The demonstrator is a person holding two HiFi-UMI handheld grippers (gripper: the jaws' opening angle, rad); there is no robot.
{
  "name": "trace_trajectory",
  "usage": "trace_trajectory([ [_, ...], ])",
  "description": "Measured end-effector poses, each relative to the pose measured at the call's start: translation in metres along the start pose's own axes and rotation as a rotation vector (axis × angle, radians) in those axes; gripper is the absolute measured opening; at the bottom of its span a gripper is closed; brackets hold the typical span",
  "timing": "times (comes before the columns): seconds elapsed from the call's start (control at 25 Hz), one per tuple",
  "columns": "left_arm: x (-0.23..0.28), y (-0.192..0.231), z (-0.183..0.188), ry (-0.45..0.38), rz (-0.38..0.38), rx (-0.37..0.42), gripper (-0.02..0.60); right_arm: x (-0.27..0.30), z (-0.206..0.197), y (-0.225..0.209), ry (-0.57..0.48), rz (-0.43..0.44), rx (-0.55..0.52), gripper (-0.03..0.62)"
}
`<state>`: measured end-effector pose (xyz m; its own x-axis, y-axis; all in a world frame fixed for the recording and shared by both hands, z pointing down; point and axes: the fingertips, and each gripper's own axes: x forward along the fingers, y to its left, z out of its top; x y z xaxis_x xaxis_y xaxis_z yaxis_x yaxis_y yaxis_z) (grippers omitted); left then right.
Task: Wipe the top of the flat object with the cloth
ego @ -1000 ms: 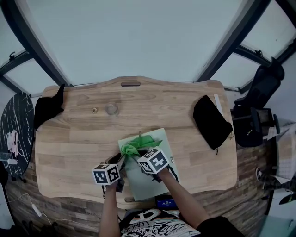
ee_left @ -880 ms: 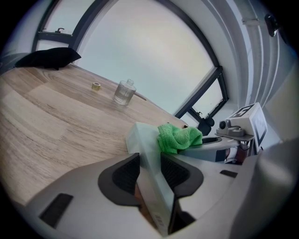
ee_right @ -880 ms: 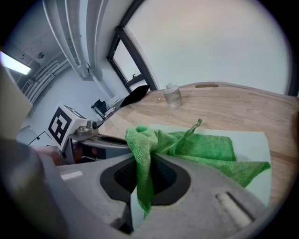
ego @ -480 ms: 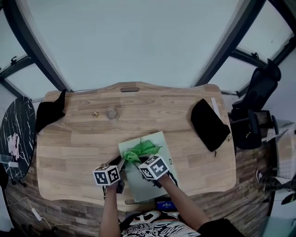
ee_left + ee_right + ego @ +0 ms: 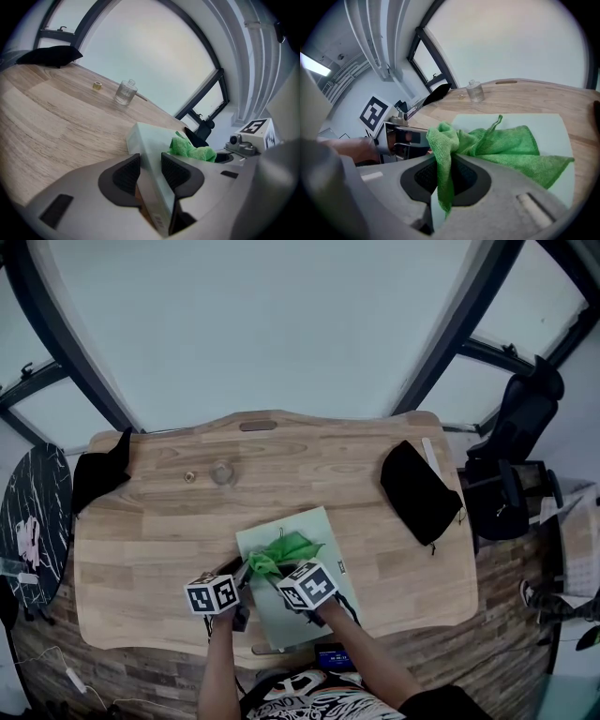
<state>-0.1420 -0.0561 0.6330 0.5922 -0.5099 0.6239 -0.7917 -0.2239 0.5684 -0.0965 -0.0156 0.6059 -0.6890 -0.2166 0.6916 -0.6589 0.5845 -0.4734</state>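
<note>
Left tool (image 5: 151, 169): clenched on the near-left edge of the pale green flat rectangular board (image 5: 520, 119).
Right tool (image 5: 444, 174): gripping a fold of the bright green microfibre cloth (image 5: 501, 143); the rest of the cloth is spread on the board's top.
Light wooden table (image 5: 150, 521): under the board.
Small clear glass bottle (image 5: 221, 472): beyond the board to the left, well apart.
Black fabric pouch (image 5: 419, 491): right of the board, apart.
</note>
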Motion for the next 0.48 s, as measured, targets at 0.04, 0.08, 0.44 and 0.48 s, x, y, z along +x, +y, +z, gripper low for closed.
trace_trajectory([
  [0.04,0.000,0.000,0.001,-0.002,-0.002,0.000,0.143,0.000,-0.001,0.001,0.000,0.001,-0.002,0.038],
  [0.08,0.000,0.000,0.002,-0.005,-0.005,0.001,0.143,-0.001,-0.002,0.002,-0.001,0.001,-0.004,0.038],
  [0.44,0.000,0.001,0.001,-0.026,0.000,-0.009,0.143,0.004,-0.008,0.015,0.007,-0.018,-0.008,0.038],
  [0.48,0.000,0.001,0.001,-0.028,0.000,-0.010,0.143,0.005,-0.009,0.017,0.010,-0.015,-0.010,0.038],
])
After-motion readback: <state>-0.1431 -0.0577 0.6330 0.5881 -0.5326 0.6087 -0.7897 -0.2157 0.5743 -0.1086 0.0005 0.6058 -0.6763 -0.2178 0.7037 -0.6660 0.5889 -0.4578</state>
